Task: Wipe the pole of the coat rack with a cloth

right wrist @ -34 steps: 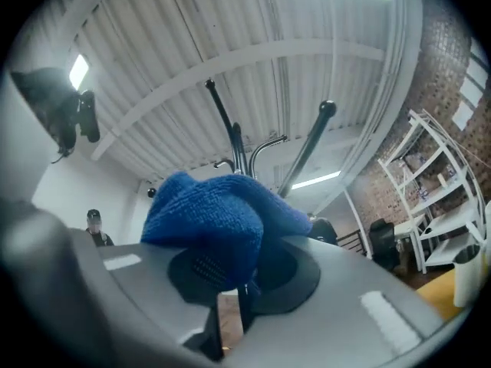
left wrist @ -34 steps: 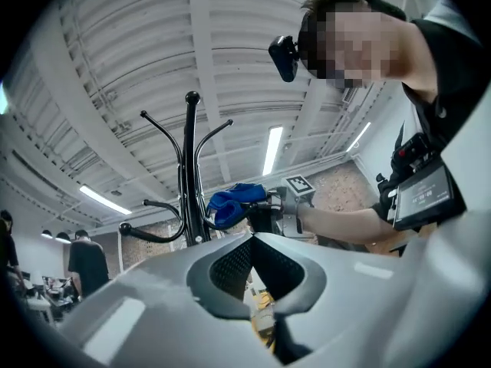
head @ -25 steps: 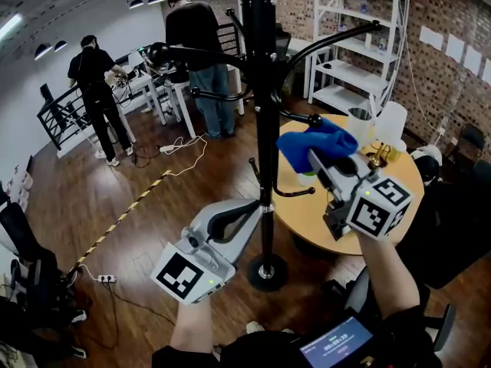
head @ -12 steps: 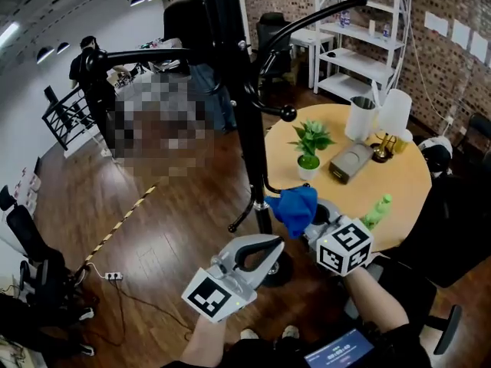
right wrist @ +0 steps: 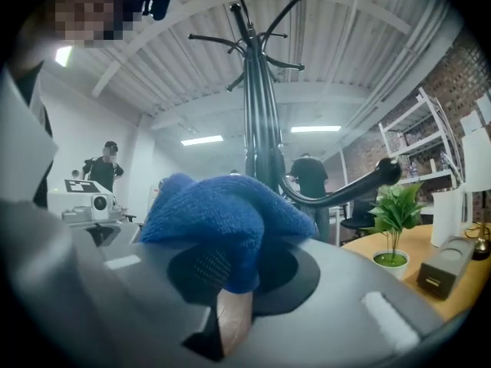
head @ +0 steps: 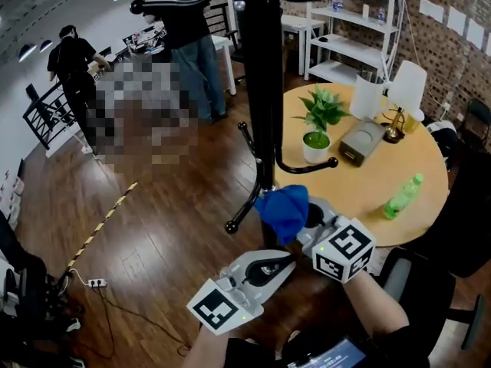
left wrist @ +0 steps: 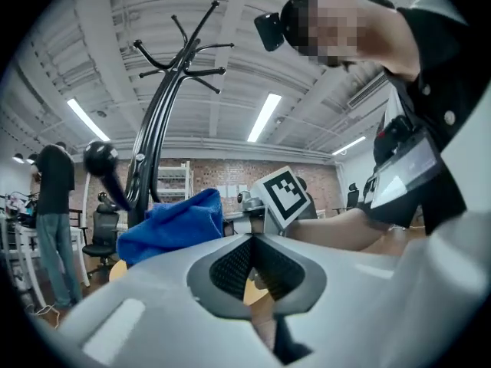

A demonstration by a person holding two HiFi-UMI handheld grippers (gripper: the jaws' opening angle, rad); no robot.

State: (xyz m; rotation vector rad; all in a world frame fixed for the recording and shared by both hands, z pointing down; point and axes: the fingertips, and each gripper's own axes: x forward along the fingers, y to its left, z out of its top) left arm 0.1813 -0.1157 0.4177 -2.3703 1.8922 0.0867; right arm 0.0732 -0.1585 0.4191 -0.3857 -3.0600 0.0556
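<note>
The coat rack's black pole (head: pixel 263 90) rises in the middle of the head view, with curved hooks low down (head: pixel 244 209). My right gripper (head: pixel 303 215) is shut on a bunched blue cloth (head: pixel 282 208), which sits against the pole's lower part just above the floor. In the right gripper view the cloth (right wrist: pixel 219 209) fills the shut jaws (right wrist: pixel 229 276), with the pole (right wrist: pixel 257 129) behind it. My left gripper (head: pixel 288 257) is shut and empty, just below and left of the cloth. In the left gripper view (left wrist: pixel 252 238) the cloth (left wrist: pixel 173 222) and pole (left wrist: pixel 149 144) lie ahead.
A round wooden table (head: pixel 368 186) stands right of the pole, bearing a potted plant (head: pixel 317 129), a grey box (head: pixel 360 140), a green bottle (head: pixel 402 196) and a white lamp (head: pixel 406 87). White shelving (head: pixel 349 29) and two people (head: pixel 184 44) are behind. A black chair (head: pixel 468 232) is at right.
My right gripper has slid the blue cloth down the pole, from hook height to near its foot. The left gripper has stayed low and shut.
</note>
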